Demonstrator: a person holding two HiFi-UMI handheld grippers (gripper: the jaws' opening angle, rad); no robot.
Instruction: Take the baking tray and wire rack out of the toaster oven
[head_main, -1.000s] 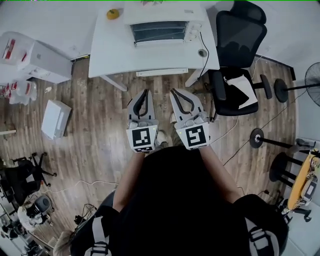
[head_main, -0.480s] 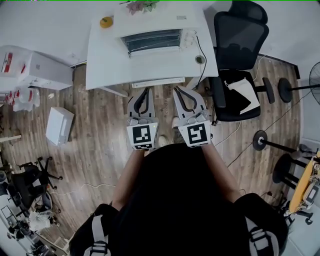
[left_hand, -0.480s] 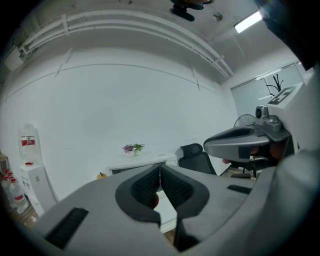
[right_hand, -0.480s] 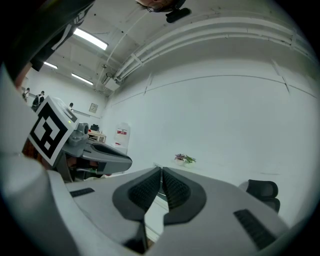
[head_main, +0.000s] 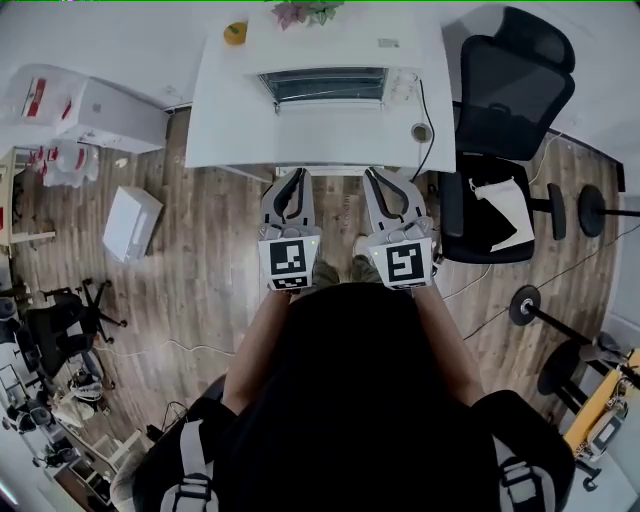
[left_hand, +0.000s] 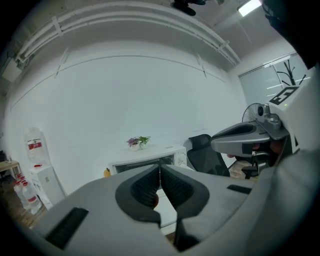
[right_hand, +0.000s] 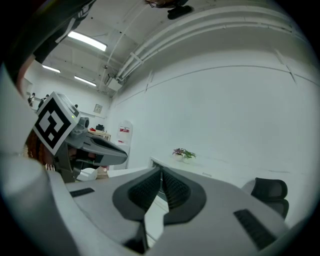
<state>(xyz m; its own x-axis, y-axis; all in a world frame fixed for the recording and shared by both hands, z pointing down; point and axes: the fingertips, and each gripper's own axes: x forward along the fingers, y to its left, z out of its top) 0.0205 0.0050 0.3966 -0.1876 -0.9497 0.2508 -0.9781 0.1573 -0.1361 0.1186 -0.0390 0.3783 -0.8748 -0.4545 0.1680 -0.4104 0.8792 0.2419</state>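
Standing before a white counter (head_main: 240, 120), a person holds the left gripper (head_main: 292, 176) and the right gripper (head_main: 374, 175) side by side, a little apart, both aimed at the counter's near edge. From above, the tips reach that edge while the marker cubes stay over the wooden floor (head_main: 200, 270).

The left gripper's fingers (left_hand: 150, 185) are closed tip to tip, nothing between them. The right gripper's fingers (right_hand: 172, 189) are likewise pressed together and empty. Each gripper shows in the other's view: the right one at the right side of the left gripper view (left_hand: 250, 135), the left one at the left side of the right gripper view (right_hand: 92, 144).

The oven (head_main: 330, 85) sits at the counter's back edge, about midway along it, its glass door facing the person and shut. The tray and rack cannot be made out behind the glass.

A plant (head_main: 305, 12) stands at the back edge by the oven; whether on it or behind it I cannot tell. A yellow-orange fruit (head_main: 236, 32) lies at the back left corner. A small round thing (head_main: 421, 132) rests near the right edge, with a dark cord (head_main: 428, 100) running past it from the oven.

A black chair (head_main: 510, 80) stands just beside the counter's right edge, and a white box (head_main: 132, 222) lies on the floor, left of the counter.
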